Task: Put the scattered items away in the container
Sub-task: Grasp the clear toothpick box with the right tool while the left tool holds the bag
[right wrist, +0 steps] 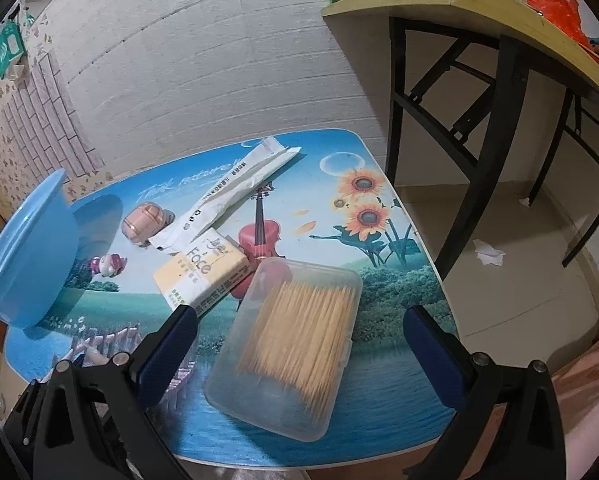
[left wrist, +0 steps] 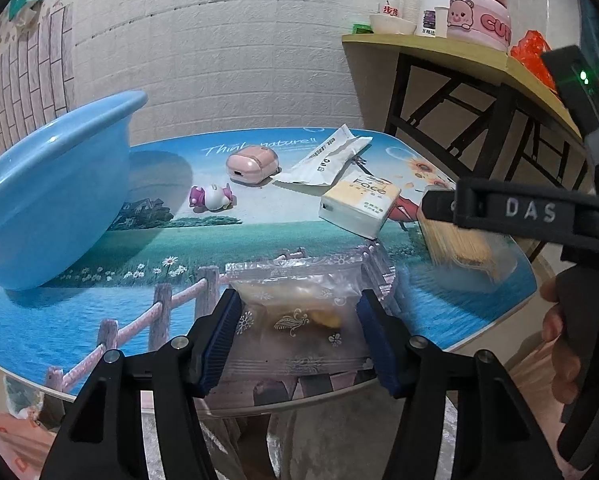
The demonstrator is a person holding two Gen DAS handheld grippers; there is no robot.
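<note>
Your left gripper [left wrist: 297, 336] has its blue-padded fingers [left wrist: 219, 336] clamped on the clear plastic snack packet [left wrist: 299, 312], one pad on each side edge, at the near rim of the scenery-printed worktop [left wrist: 147, 320]. The relation that matters: the light blue plastic basin [left wrist: 47, 196] sits up and to the left of that packet, tilted with its mouth facing the worktop's middle, so the left hand is the nearer one for the carry. Your right gripper [right wrist: 299, 344] hangs with fingers [right wrist: 167, 344] wide apart and touching nothing, straddling the clear rectangular box of wooden toothpicks [right wrist: 287, 344]; the box's long axis runs roughly along the line the gripper points, so the fingers would close across its short width. Beyond it lie the yellow-and-white tissue pack [right wrist: 203, 272], a long white paper sachet [right wrist: 235, 188], a pink rounded earbud case [right wrist: 143, 222] and a small pink-and-white toy figure [right wrist: 107, 266], all still outside the basin. A white brick-pattern wall stands behind, with a wooden shelf on black legs to the right.
</note>
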